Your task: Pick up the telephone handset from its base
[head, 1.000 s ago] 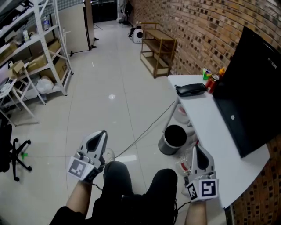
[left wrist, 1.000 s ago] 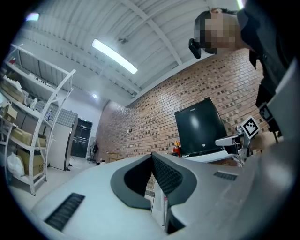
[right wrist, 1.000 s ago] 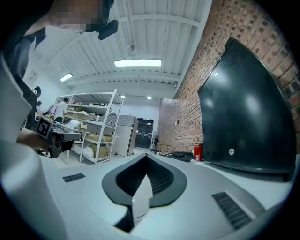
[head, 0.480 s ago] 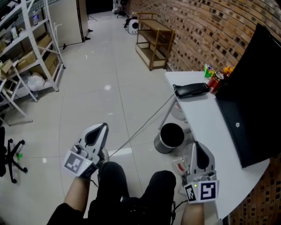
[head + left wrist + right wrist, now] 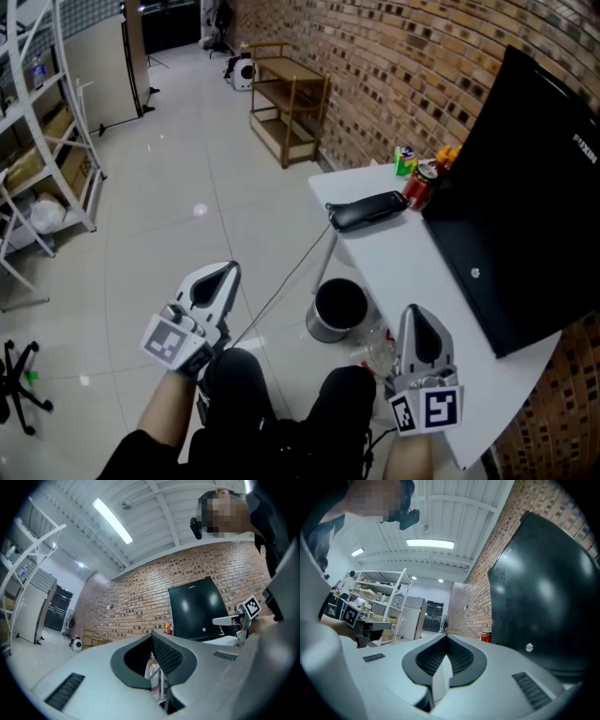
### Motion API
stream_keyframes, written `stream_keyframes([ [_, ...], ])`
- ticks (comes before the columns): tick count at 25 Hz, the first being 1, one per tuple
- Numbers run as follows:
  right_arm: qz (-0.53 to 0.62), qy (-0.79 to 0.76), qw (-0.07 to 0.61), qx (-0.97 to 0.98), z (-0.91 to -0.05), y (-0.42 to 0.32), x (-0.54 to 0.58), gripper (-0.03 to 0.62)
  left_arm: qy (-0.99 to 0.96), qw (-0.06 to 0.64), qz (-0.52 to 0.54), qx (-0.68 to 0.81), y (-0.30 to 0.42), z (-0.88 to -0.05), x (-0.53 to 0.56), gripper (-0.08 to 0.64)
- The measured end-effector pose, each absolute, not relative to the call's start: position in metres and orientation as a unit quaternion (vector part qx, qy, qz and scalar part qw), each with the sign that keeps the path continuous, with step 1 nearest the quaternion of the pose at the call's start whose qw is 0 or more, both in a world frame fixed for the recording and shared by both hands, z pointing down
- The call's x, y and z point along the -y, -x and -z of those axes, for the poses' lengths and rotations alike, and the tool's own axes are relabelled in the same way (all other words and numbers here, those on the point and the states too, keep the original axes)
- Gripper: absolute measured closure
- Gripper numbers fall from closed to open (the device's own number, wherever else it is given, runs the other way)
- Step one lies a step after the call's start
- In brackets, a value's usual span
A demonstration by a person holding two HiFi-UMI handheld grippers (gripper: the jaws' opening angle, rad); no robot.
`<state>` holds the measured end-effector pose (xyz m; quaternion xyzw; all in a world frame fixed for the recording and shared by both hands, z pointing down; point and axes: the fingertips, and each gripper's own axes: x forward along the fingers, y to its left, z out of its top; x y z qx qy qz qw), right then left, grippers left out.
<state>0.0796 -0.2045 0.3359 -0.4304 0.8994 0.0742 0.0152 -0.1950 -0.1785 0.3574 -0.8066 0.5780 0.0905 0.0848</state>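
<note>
1. The black telephone handset (image 5: 368,212) lies flat on the white counter (image 5: 412,272), just past the far end of the big black monitor (image 5: 525,187). From here I cannot separate handset from base. Nothing touches it.
2. A thin cord (image 5: 291,277) runs from the telephone's end away from the monitor, off the counter edge and down to the floor.
3. A few small containers (image 5: 419,180), one green and one red, stand by the monitor's far corner, between it and the brick wall.
4. A dark round bin (image 5: 339,309) stands on the floor on the room side of the monitor, beside the counter edge.
5. The right tool (image 5: 414,319) is held near the monitor's near end, over the counter edge, well apart from the handset. Its jaws are closed, with nothing between them.
6. The left tool (image 5: 221,277) is farther from the monitor, out over the tiled floor beyond the bin. Its jaws are also pressed together and empty.
7. A wooden rack (image 5: 291,108) stands along the brick wall, well beyond the monitor's far end.
</note>
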Motion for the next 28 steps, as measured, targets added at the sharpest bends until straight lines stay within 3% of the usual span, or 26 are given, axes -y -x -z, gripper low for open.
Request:
stream_keyframes([
  [14, -0.058, 0.541, 0.005, -0.839, -0.332, -0.143, 0.206, 0.583, 0.893, 0.078, -0.059, -0.438, 0.082, -0.336, 0.277, 0.558],
  [28, -0.059, 0.609, -0.001, -0.791, -0.328, -0.173, 0.201, 0.583, 0.920, 0.057, -0.063, -0.383, 0.057, -0.325, 0.313, 0.558],
])
